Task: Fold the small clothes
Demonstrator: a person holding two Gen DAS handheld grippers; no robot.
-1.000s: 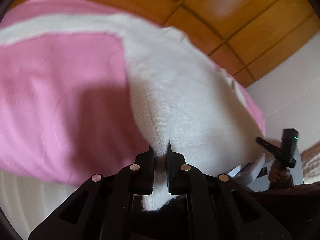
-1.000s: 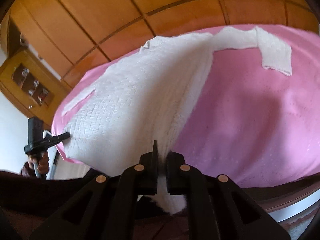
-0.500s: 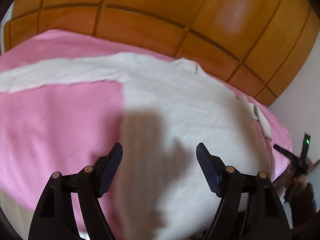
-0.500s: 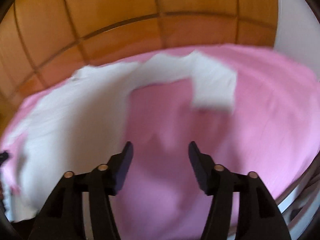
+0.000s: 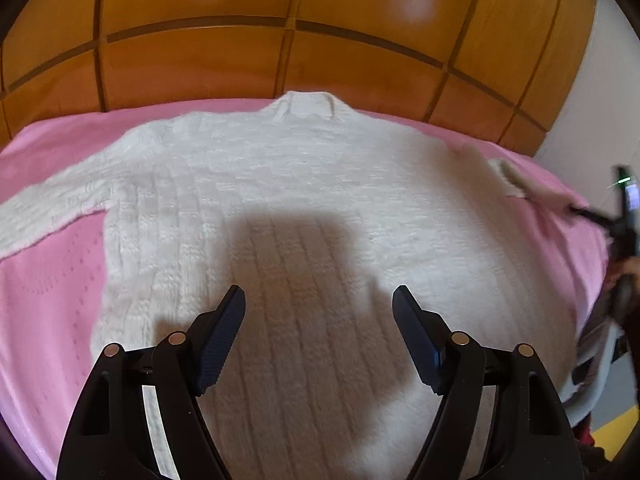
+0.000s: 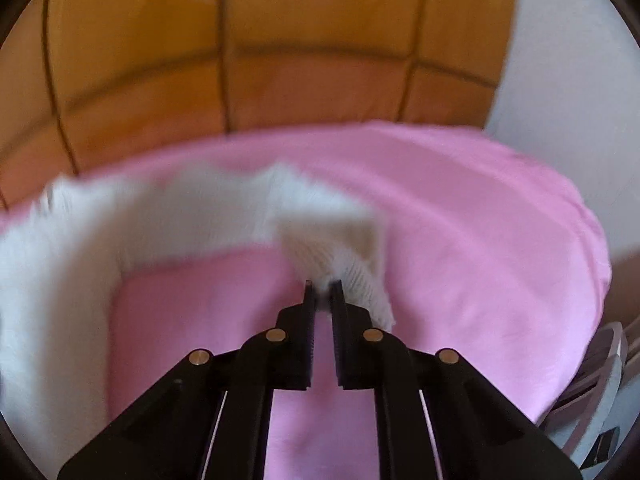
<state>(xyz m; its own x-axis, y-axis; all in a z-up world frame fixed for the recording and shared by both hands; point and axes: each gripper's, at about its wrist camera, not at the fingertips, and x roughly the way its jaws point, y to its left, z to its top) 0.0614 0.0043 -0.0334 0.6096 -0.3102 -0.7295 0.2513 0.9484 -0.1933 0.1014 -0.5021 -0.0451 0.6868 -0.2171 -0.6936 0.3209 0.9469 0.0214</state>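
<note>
A white knit sweater (image 5: pixel 304 168) lies spread flat on the pink bed sheet (image 5: pixel 48 280), its collar toward the headboard. My left gripper (image 5: pixel 319 290) hovers open over the lower body of the sweater, with nothing between its fingers. In the right wrist view my right gripper (image 6: pixel 322 286) is shut on the cuff of the sweater's right sleeve (image 6: pixel 340 248), which is lifted off the sheet and blurred by motion. The left sleeve (image 5: pixel 44 216) stretches out flat to the left. My right gripper (image 5: pixel 584 214) also shows, small and blurred, at the left wrist view's right edge by that cuff.
A wooden panelled headboard (image 5: pixel 200 56) rises behind the bed. A white wall (image 6: pixel 560 80) stands at the right. The bed's right edge drops off next to a grey frame (image 6: pixel 600 360). Bare pink sheet (image 6: pixel 460 220) lies to the right of the sleeve.
Both grippers let go of the sweater's hem and opened. The left swung over the sweater's body and stays open. The right moved to the right sleeve and shut on its cuff.
</note>
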